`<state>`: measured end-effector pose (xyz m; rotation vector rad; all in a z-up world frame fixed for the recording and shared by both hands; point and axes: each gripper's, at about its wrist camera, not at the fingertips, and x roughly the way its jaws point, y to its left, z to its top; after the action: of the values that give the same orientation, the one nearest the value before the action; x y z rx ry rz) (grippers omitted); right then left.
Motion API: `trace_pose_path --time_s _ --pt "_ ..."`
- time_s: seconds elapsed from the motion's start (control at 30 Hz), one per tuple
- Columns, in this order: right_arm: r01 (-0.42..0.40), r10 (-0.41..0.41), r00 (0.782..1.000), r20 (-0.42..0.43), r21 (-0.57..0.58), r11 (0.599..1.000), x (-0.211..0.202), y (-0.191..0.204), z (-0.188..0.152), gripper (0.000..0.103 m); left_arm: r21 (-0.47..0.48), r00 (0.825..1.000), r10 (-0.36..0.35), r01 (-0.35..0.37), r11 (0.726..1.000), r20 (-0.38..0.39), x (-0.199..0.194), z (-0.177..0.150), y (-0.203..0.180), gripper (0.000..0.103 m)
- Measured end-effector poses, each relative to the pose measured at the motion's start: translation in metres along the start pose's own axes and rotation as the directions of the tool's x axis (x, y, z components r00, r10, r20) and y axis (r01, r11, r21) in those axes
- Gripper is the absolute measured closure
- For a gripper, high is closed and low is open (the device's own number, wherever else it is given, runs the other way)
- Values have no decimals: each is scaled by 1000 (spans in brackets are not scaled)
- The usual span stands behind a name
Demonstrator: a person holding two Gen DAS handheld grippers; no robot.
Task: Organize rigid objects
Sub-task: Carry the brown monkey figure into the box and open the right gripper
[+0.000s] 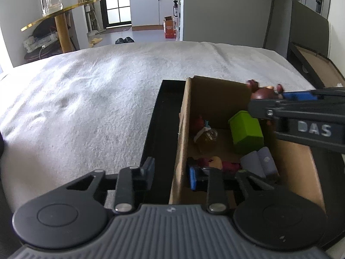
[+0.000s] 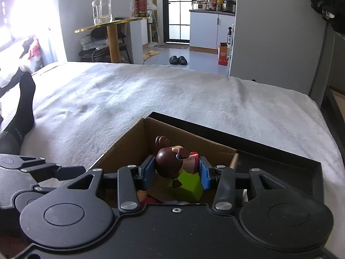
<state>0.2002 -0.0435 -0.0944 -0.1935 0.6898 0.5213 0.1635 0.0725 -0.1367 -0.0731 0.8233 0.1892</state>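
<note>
My right gripper [image 2: 176,172] clamps the doll [image 2: 172,164]; lower it beside the green block [image 1: 246,132] before releasing. My left gripper [image 1: 171,172] pinches the cardboard box [image 1: 183,129] wall, steadying it.

Cardboard box [image 1: 183,129] on the bed [image 1: 97,99], green block [image 1: 245,131] and small toys [image 1: 204,136] inside, doll figure [image 2: 172,164] above the box, side table [image 1: 60,19] far left.

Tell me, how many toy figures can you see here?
2 for sure: the brown-haired doll gripped by the right gripper above the cardboard box, and a small figure lying by the box's left wall. Others may hide behind the left gripper.
</note>
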Motion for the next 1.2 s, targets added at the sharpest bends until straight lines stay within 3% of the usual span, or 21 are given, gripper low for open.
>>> trace_pose_path --time_s 0.1,0.33,0.97,1.07,1.2 --pt "0 0 1000 -3 -6 1000 6 2 2 60 4 1000 -7 7 1000 3 0 -1 -2 82" --pt "25 -25 1000 -17 -4 1000 8 -2 0 59 8 1000 -11 11 1000 6 -1 0 -4 84" --pt "100 -99 995 -26 52 994 -46 -30 -26 55 36 999 -10 9 999 30 -10 1 -10 84" --pt "111 -109 994 -33 67 992 -49 -34 -30 52 43 999 -9 8 999 34 -12 1 -11 84" --pt "145 -143 989 -30 82 986 -53 -38 -35 38 54 999 -1 -1 999 35 -12 0 -15 82"
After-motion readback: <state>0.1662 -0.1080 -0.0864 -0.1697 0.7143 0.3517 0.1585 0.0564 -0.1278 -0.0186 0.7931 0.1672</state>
